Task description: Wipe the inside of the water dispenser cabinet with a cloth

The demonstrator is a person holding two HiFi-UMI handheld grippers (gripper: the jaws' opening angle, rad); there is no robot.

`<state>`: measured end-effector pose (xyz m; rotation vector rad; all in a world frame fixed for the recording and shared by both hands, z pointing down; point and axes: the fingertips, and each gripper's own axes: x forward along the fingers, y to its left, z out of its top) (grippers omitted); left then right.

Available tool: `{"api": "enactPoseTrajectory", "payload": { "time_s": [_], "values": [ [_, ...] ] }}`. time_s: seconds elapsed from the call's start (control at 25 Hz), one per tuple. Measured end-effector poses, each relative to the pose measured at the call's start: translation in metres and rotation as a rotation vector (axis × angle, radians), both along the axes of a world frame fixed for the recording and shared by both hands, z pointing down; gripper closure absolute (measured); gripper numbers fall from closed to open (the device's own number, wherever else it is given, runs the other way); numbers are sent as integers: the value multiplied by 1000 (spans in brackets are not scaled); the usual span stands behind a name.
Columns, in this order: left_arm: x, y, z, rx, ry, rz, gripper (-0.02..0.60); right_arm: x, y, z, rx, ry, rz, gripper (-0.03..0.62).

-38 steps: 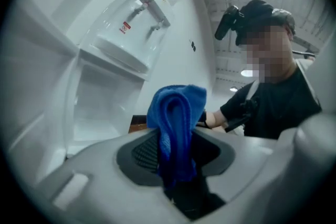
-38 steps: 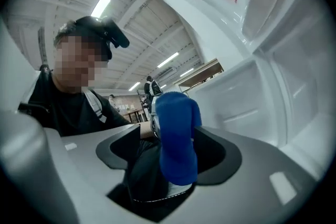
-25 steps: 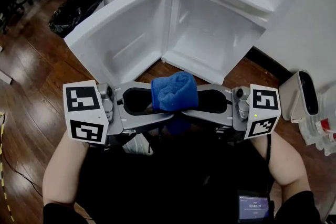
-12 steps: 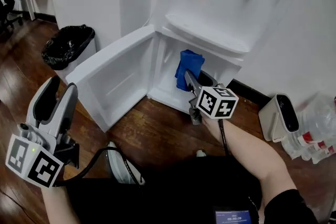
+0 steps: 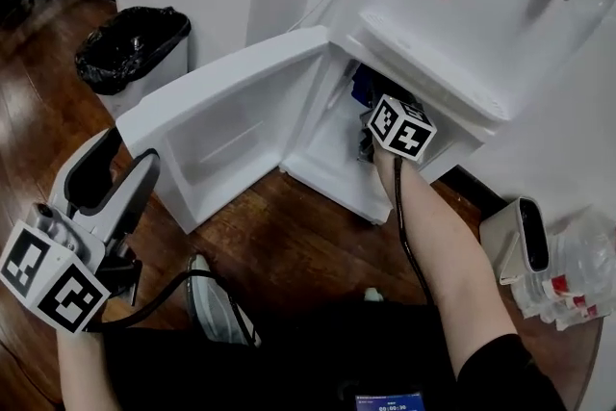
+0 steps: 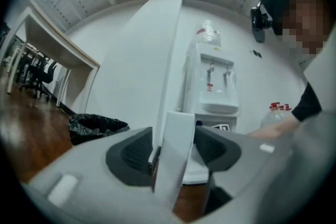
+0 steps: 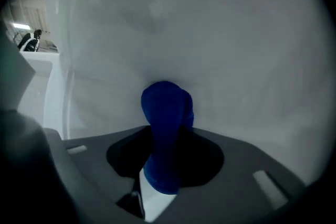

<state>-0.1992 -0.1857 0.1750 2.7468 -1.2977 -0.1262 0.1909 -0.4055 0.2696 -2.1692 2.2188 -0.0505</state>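
hand-held grippers [image 5: 117, 161] [image 5: 373, 114]: 2 | cloth [image 7: 166, 113]: 1 | water dispenser [image 5: 481, 24]: 1 | bin [image 5: 135, 53]: 1

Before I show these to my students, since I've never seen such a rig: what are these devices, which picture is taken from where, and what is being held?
There is no robot here: a person holds a two-jaw gripper in each hand. One picture comes from a camera on the person's head, looking down. The other two come from cameras riding on each gripper, looking along its jaws. On the wooden floor stands a white water dispenser with its lower cabinet open and the door swung out. A bin lined with a black bag stands nearby. The right gripper is shut on a blue cloth and reaches inside the cabinet. The left gripper hangs off to the side. Its jaws have just been opening and grip nothing, though the door's edge shows through the gap.
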Motion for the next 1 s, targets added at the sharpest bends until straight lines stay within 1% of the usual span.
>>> {"api": "enactPoseTrajectory", "payload": {
  "time_s": [0.08, 0.2, 0.28, 0.36, 0.44, 0.6, 0.64, 0.68, 0.72, 0.76, 0.88, 0.92, 1.0],
  "values": [
    [2, -4, 8, -16, -6, 22, 330, 5, -12, 1, -12, 37, -16, 459],
    [4, -12, 19, -41, -40, 6, 330, -4, -20, 3, -25, 79, -85, 457],
    [8, -13, 27, -62, -70, 7, 330, -14, -13, -1, 1, 80, -139, 461],
    [12, -14, 34, -75, -99, 13, 330, -32, 6, -8, 59, 106, -208, 462],
    [14, -13, 37, -79, -122, 19, 330, -57, 36, -10, 98, 108, -302, 462],
    [16, -10, 39, -72, -141, 17, 330, -113, 107, -8, 104, 100, -536, 464],
    [16, -9, 39, -72, -144, 16, 330, -120, 121, -10, 106, 98, -569, 464],
    [17, -9, 40, -74, -147, 15, 330, -119, 128, -12, 108, 87, -572, 464],
    [17, -9, 40, -75, -151, 14, 330, -111, 129, -12, 106, 65, -542, 464],
    [17, -8, 41, -77, -154, 15, 330, -97, 123, -11, 98, 37, -484, 464],
    [17, -8, 40, -75, -157, 16, 330, -44, 86, 4, 45, -23, -262, 464],
    [17, -8, 40, -73, -157, 16, 330, -30, 71, 11, 19, -25, -204, 462],
    [17, -8, 40, -73, -158, 15, 330, -14, 41, 30, -61, 6, -119, 462]
  ]
}}
